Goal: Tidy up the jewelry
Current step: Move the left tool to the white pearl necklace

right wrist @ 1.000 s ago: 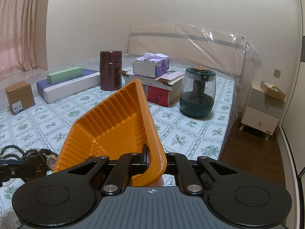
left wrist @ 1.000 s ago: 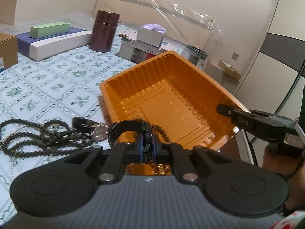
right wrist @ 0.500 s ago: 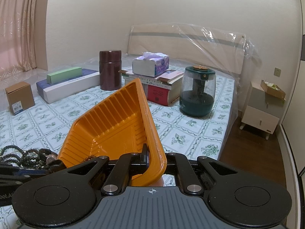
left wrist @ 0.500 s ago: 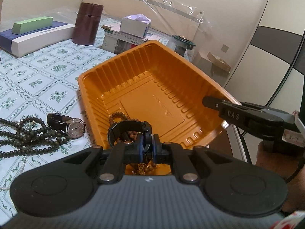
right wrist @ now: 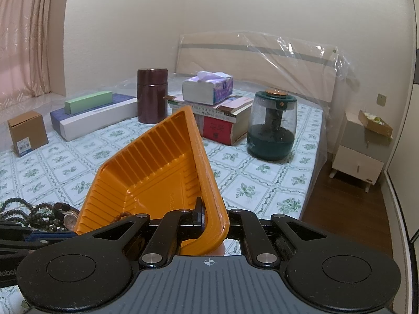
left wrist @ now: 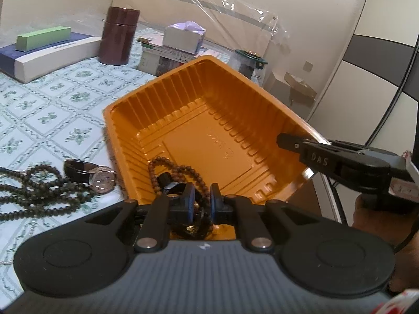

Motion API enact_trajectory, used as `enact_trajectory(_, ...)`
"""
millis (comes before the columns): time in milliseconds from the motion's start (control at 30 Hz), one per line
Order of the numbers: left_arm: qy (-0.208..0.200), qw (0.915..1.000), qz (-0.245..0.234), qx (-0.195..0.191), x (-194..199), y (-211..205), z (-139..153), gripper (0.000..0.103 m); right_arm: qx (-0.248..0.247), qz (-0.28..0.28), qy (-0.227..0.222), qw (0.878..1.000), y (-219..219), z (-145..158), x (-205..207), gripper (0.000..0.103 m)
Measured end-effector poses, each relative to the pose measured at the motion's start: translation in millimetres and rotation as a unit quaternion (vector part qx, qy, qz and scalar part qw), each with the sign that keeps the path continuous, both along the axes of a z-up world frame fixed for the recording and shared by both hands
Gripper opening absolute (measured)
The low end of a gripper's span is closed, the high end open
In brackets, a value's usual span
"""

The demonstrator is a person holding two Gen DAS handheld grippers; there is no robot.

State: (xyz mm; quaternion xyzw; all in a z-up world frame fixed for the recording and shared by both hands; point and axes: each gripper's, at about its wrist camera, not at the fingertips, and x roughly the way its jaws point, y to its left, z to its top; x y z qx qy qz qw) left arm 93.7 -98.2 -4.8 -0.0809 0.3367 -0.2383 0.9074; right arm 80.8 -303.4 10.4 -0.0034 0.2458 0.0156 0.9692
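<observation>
An orange plastic tray (left wrist: 235, 99) sits tilted at the bed's edge; it also shows in the right wrist view (right wrist: 146, 167). My right gripper (right wrist: 212, 217) is shut on the tray's near right rim and shows in the left wrist view (left wrist: 340, 159). My left gripper (left wrist: 200, 198) hangs over the tray's near corner with its jaws slightly apart. A black watch (left wrist: 178, 185) lies just below them in the tray, beside a brown bead bracelet (left wrist: 175, 167). A silver-faced watch (left wrist: 100, 178) and dark bead necklaces (left wrist: 39, 193) lie on the bedspread to the left.
On the patterned bedspread stand a dark red canister (right wrist: 152, 95), a tissue box on stacked books (right wrist: 209, 89), a green humidifier (right wrist: 272, 125), long boxes (right wrist: 91, 112) and a small cardboard box (right wrist: 26, 130). A nightstand (right wrist: 358, 157) stands on the floor past the bed's right edge.
My left gripper carried the black watch over the tray's near corner and its jaws opened; the watch now lies in the tray. The right gripper kept its hold on the rim.
</observation>
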Motion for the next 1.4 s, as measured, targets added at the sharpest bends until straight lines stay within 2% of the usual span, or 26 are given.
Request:
enact_trajectory(233, 0.001, 0.9989, 0.044, 0.018, -10, 31, -3, 0.009, -0.001, 0.0, -0.001, 1.0, 1, 0, 0, 0.008)
enact_trajectory(367, 0.001, 0.996, 0.079, 0.042, -16, 55, -9, 0.009, 0.0, 0.001, -0.001, 1.0, 1, 0, 0, 0.008)
enact_trajectory(500, 0.005, 0.9911, 0.115, 0.067, -21, 84, -17, 0.015, 0.0, 0.001, -0.001, 1.0, 1, 0, 0, 0.008)
enact_trajectory(700, 0.015, 0.9777, 0.163, 0.132, -31, 127, -34, 0.016, -0.002, 0.001, -0.001, 1.0, 2, 1, -1, 0.008)
enact_trajectory(867, 0.024, 0.9776, 0.132, 0.162, -30, 139, -44, 0.016, -0.007, 0.0, 0.0, 1.0, 3, 1, 0, 0.007)
enact_trajectory(1133, 0.016, 0.9794, 0.074, 0.187, -16, 123, -50, 0.016, -0.011, 0.0, 0.002, 1.0, 2, 0, 1, 0.007)
enact_trajectory(1333, 0.02, 0.9771, 0.056, 0.204, -7, 115, -57, 0.016, -0.011, -0.001, 0.003, 1.0, 2, 0, 2, 0.007)
enact_trajectory(1400, 0.025, 0.9775, 0.057, 0.202, -5, 116, -58, 0.012, -0.011, -0.002, 0.003, 1.0, 2, 0, 2, 0.007)
